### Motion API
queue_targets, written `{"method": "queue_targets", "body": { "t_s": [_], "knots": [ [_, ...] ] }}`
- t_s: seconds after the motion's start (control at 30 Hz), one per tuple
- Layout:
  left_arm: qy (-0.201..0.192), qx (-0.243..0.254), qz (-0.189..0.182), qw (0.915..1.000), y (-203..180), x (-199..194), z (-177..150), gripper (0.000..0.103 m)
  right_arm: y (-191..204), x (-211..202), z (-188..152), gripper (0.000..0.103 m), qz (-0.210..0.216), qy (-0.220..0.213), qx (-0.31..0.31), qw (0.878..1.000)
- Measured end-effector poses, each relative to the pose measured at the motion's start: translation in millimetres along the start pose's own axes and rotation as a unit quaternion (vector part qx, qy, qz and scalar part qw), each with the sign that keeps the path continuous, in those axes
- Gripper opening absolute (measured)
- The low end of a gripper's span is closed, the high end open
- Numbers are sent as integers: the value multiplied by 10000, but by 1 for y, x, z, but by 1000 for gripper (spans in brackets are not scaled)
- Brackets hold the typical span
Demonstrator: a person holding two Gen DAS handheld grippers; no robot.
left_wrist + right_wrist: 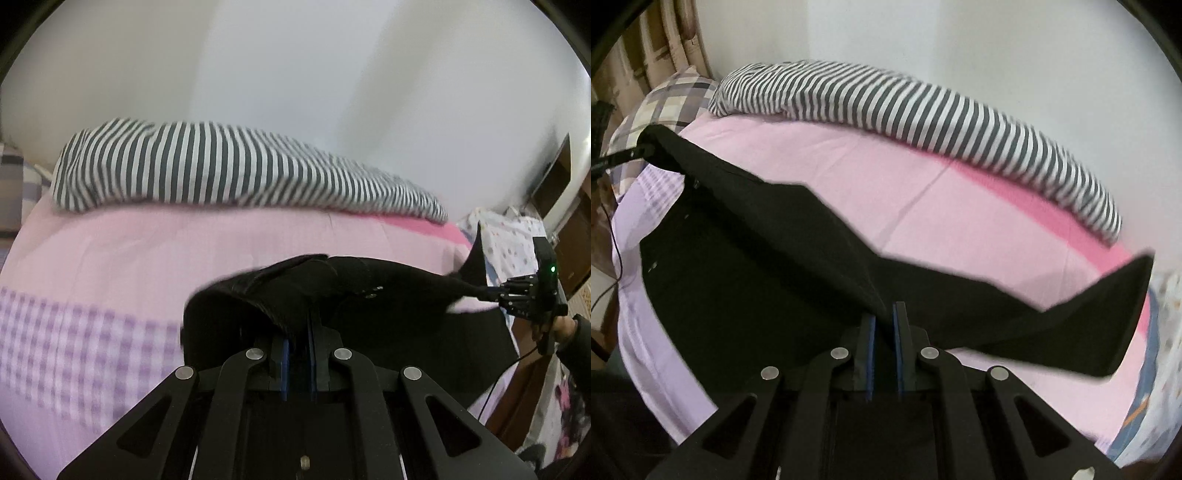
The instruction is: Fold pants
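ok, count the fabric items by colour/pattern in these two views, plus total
Black: 1, the pants, shut in both the left gripper and the right gripper
Grey-and-white striped: 1, the cloth along the wall
Pink and lilac: 1, the sheet
Plaid: 1, the pillow
White with small print: 1, the fabric at the bed's end
Total: 5

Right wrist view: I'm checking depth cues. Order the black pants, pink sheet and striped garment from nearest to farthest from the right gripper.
1. black pants, clamped in the right gripper
2. pink sheet, mid-bed beyond them
3. striped garment, along the far edge
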State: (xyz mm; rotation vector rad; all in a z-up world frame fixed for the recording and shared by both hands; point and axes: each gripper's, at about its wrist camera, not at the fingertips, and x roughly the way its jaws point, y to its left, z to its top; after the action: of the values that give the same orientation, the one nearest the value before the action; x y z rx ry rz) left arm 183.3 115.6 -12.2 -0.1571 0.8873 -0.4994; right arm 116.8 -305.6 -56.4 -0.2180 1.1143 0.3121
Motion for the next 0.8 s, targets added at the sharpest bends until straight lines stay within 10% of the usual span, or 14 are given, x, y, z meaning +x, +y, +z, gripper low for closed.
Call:
{"method": "queue_targets", "body": {
  "t_s": [0.43, 0.8],
  "knots": [
    [1056, -7, 425, 9935, -11, 24, -108, 10, 18, 27, -79, 6, 45, 227, 676, 9974],
    [1391, -356, 699, 9872, -5, 26, -114, 27, 20, 39, -81, 14, -144, 309, 879, 9955]
  ]
}}
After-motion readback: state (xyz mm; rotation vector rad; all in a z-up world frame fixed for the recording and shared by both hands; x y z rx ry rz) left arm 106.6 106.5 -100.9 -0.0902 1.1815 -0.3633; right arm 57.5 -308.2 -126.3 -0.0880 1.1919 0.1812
